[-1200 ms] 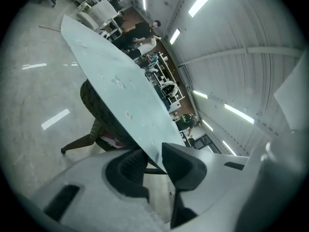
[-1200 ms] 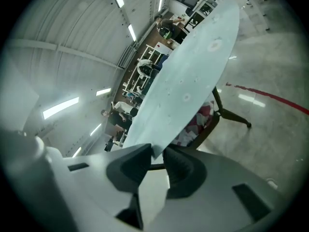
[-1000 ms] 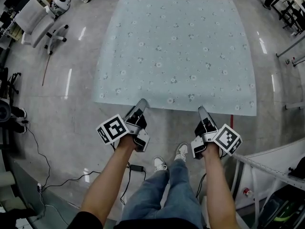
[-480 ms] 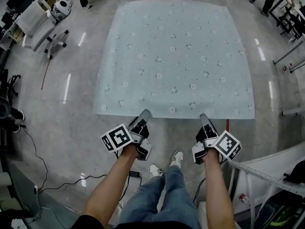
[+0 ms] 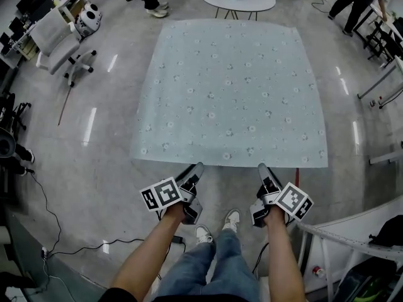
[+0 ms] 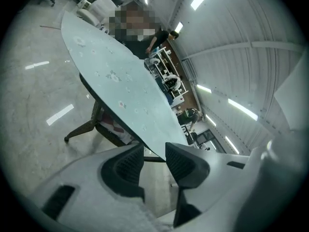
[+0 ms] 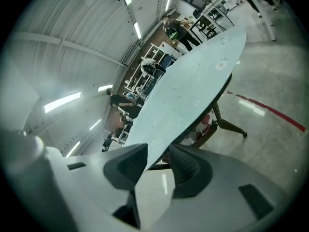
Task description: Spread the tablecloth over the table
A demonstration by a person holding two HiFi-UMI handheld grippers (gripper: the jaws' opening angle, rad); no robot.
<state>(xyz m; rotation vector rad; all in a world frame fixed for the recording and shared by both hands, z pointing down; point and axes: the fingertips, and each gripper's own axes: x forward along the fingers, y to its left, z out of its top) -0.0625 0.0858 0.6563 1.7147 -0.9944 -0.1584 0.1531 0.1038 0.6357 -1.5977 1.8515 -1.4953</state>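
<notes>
Tablecloth [image 5: 230, 93] is lying thin, limp and light; left gripper [image 5: 197, 167] and right gripper [image 5: 261, 167] jaws are opening around its near hem, seemingly the handiest hold.

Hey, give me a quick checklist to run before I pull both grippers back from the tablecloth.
1. Pale blue flowered tablecloth lies flat and smooth: ok.
2. Left gripper not gripping: jaws opening, cloth edge in the gap, pads not pressing: ok.
3. Right gripper not gripping: jaws opening, cloth edge in the gap, pads not pressing: ok.
4. Overhang even on the far side: cannot tell.
</notes>
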